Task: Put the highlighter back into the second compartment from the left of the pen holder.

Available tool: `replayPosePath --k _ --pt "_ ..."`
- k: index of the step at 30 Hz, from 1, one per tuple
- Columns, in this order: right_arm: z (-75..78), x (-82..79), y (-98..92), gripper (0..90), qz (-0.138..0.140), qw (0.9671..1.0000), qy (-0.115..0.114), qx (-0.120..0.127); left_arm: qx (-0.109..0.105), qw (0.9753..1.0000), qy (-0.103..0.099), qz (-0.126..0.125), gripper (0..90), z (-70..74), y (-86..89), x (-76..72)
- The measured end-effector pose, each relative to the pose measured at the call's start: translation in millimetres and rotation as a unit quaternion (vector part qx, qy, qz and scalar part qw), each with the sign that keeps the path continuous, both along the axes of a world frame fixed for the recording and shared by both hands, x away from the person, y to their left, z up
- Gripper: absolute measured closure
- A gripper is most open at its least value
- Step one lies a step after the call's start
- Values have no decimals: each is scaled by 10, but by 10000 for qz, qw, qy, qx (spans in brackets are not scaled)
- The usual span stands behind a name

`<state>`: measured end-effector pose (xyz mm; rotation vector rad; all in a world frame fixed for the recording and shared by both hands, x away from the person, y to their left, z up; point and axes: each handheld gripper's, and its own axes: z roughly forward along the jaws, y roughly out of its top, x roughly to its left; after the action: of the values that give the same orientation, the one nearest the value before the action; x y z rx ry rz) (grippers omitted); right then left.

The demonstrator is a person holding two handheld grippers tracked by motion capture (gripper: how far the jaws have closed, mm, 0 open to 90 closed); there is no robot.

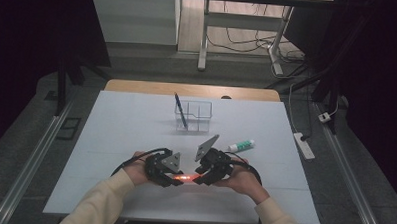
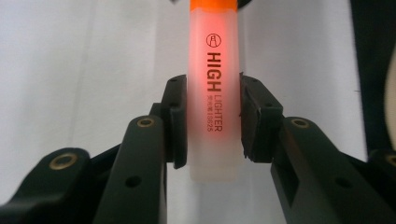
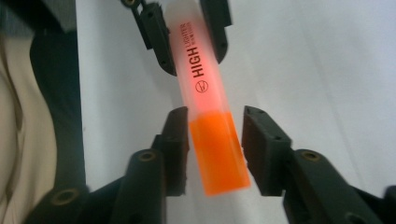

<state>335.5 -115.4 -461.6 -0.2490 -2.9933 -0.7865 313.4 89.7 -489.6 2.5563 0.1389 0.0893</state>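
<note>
Currently: left tongs (image 2: pixel 209 126) clamped on highlighter (image 2: pixel 214 93) barrel; right tongs (image 3: pixel 215 149) apart around cap (image 3: pixel 218 151) (unclamped). Risk: yanking twists barrel loose.

Black jaws, brass screws, cream sleeves (image 1: pixel 101 198)

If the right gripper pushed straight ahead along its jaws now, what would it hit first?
Most likely the left gripper. It is clamped on the barrel of the highlighter directly ahead, while the right gripper straddles the orange cap. Depth between them is hard to judge.
</note>
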Motion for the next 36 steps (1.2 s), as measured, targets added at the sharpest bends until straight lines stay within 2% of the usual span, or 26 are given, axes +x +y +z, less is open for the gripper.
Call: replayPosePath --k 5,10,15,18,21,23,30,36 --pt "62 52 -115 494 -466 9982 -135 348 -59 9996 -70 253 654 -2 81 32" --pt "101 88 -210 465 -803 9949 -291 542 -129 9983 -120 549 654 11 167 50" --pt "131 115 -300 456 -1033 9922 -325 624 -236 9961 -157 832 654 27 273 78" --pt "138 122 -345 454 -1232 9892 -370 709 -365 9934 -181 1077 654 31 334 92" --pt "147 145 -411 453 -1492 9843 -374 863 -487 9895 -258 1334 654 41 381 98" --pt "145 156 -446 453 -1578 9822 -379 945 -571 9880 -292 1403 654 45 401 98" --pt "89 151 -461 448 -1745 9791 -335 991 -857 9825 -455 1589 654 66 421 85" --pt "68 161 -502 448 -1901 9750 -279 1112 -1122 9762 -531 1780 654 79 440 84"
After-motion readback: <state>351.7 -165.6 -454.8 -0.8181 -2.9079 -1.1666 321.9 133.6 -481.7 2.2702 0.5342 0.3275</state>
